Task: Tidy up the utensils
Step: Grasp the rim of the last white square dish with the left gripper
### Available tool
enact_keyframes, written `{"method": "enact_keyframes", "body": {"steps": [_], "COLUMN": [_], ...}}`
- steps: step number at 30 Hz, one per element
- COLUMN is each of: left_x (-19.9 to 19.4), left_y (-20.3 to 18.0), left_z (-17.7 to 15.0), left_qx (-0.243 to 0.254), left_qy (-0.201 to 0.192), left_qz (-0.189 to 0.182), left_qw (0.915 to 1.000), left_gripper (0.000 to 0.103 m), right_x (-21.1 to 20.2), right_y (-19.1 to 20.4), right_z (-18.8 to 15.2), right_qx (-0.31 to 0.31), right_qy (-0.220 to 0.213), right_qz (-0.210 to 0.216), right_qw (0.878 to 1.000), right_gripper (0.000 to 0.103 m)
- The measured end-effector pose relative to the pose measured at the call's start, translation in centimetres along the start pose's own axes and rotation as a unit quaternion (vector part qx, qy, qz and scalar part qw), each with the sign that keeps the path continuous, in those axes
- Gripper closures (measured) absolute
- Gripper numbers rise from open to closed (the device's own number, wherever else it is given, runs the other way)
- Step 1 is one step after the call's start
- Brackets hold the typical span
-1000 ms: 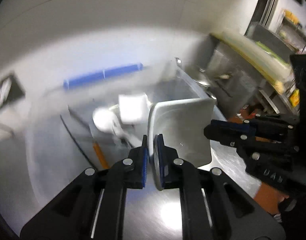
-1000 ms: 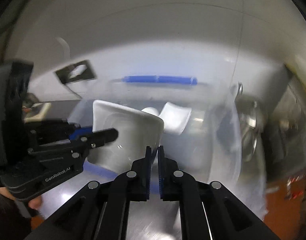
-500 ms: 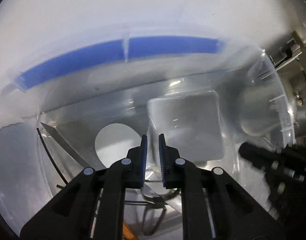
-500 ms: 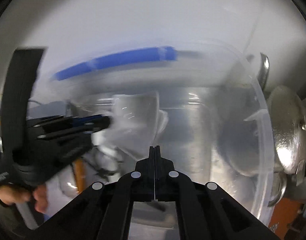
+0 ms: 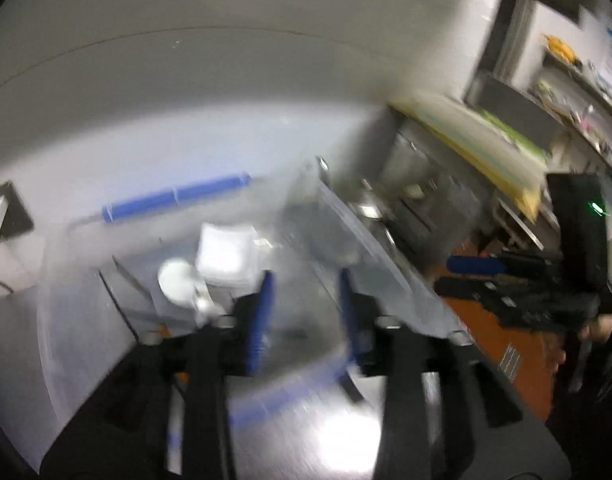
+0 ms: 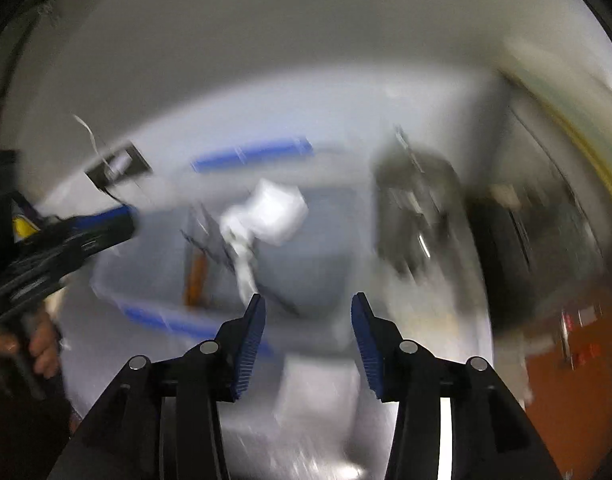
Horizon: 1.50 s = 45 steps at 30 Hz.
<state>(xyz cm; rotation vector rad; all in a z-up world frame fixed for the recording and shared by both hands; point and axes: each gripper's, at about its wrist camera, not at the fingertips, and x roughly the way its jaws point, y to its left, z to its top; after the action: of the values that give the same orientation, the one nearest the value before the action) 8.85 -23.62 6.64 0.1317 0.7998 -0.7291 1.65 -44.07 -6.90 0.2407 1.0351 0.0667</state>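
A clear plastic bin with blue handles (image 5: 174, 200) stands on the steel table; it also shows in the right wrist view (image 6: 250, 156). Inside lie a white square dish (image 5: 226, 256), a white round ladle (image 5: 176, 280), thin dark utensils (image 5: 122, 300) and an orange-handled tool (image 6: 196, 276). The white dish (image 6: 278, 212) also shows in the right wrist view. My left gripper (image 5: 304, 300) is open and empty above the bin's near side. My right gripper (image 6: 307, 320) is open and empty, back from the bin. Both views are blurred.
The steel table (image 5: 337, 432) carries the bin. Metal pots (image 6: 417, 208) stand right of the bin. Steel counters and shelves (image 5: 445, 200) lie at the far right above an orange floor (image 5: 501, 344). A dark wall socket (image 6: 118, 166) sits on the white wall.
Both grippers were shut on a white square tray and lowered it into the bin. Now both are open, empty and pulled back from the bin.
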Motion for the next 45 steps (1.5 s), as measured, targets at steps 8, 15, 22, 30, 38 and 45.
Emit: {"method": "enact_keyframes", "body": {"steps": [8,15,22,30,38,45], "left_x": [7.0,12.5,16.8,16.9,8.6,3.8], "left_y": [-4.2,-4.6,-5.1,-5.0,-7.6,-3.2], "left_z": [-12.7,-13.7,-14.0,-14.5,-10.5,-2.1], "left_qx": [-0.021,-0.081,-0.094,-0.128,-0.073,-0.044], "left_qy": [0.105,0.132,0.174,0.176,0.093,0.016], "left_qz": [0.019,-0.007,0.015,-0.014,-0.027,0.009], "left_qw": [0.9941,0.9879,0.9802,0.9760,0.9926,0.9989], "left_gripper": [0.059,0.059,0.059,0.091,0.093,0.093], "right_x": [5.2,9.4,11.9,12.4,2.7,0.6], "right_y": [-4.4,-4.6,-4.8,-4.6,-1.5,3.7], "right_z": [-9.5,-9.4,-8.2,-9.3,-8.4,1.3], "right_qx": [0.067,0.070,0.080,0.095,0.068,0.010], "right_qy": [0.084,0.108,0.119,0.122,0.029,-0.039], "right_qz": [-0.035,0.010,0.034,0.041,0.051,0.084], "right_qw": [0.994,0.992,0.989,0.987,0.996,0.996], "right_gripper": [0.058,0.059,0.073,0.094,0.094,0.094]}}
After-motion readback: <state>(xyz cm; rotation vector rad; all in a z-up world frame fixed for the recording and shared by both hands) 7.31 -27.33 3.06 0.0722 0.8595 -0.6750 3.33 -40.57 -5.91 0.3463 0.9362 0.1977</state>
